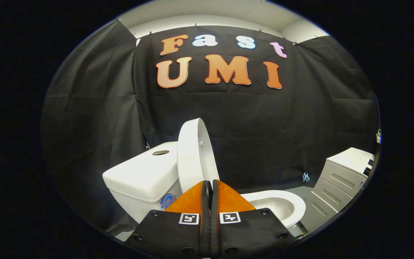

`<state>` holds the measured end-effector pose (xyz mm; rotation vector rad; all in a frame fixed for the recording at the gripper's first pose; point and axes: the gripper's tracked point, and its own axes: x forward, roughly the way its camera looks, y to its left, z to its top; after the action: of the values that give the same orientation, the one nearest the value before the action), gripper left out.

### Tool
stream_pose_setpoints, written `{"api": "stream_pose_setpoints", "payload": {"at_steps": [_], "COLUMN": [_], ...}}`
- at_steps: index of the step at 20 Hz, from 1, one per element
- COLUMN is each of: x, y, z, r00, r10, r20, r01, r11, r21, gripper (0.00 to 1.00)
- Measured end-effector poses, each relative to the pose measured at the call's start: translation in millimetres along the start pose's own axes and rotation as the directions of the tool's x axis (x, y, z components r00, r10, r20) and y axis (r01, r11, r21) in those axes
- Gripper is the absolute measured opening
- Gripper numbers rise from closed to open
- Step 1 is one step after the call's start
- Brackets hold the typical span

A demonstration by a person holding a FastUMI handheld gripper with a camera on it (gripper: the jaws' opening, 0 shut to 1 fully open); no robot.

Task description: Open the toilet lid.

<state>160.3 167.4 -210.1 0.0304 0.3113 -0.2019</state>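
A white toilet stands just beyond my fingers. Its lid (193,153) is raised upright and leans back toward the white tank (140,176), which has a round metal flush button (160,152) on top. The seat and open bowl (277,205) lie to the right of the lid. My gripper (210,185) is shut, its two fingers pressed together with nothing between them. The fingertips sit in front of the lower edge of the lid; I cannot tell if they touch it.
A white drawer cabinet (340,180) stands to the right of the bowl. Black cloth walls close the booth behind and to the left of the toilet. A small pale clip (305,177) hangs low on the cloth near the cabinet.
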Motion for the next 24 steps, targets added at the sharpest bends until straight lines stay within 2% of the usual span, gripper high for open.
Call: {"api": "stream_pose_setpoints", "payload": {"at_steps": [9,24], "x": [-2.6,-2.8], "y": [19.5,24.9], "z": [-4.6,-8.2], "r00": [1.0,0.996], "r10": [0.005,-0.083], "r20": [0.004,0.03], "r01": [-0.005,0.086], "r11": [0.999,0.988], "r21": [-0.051,-0.125], "gripper": [0.07,0.07]}}
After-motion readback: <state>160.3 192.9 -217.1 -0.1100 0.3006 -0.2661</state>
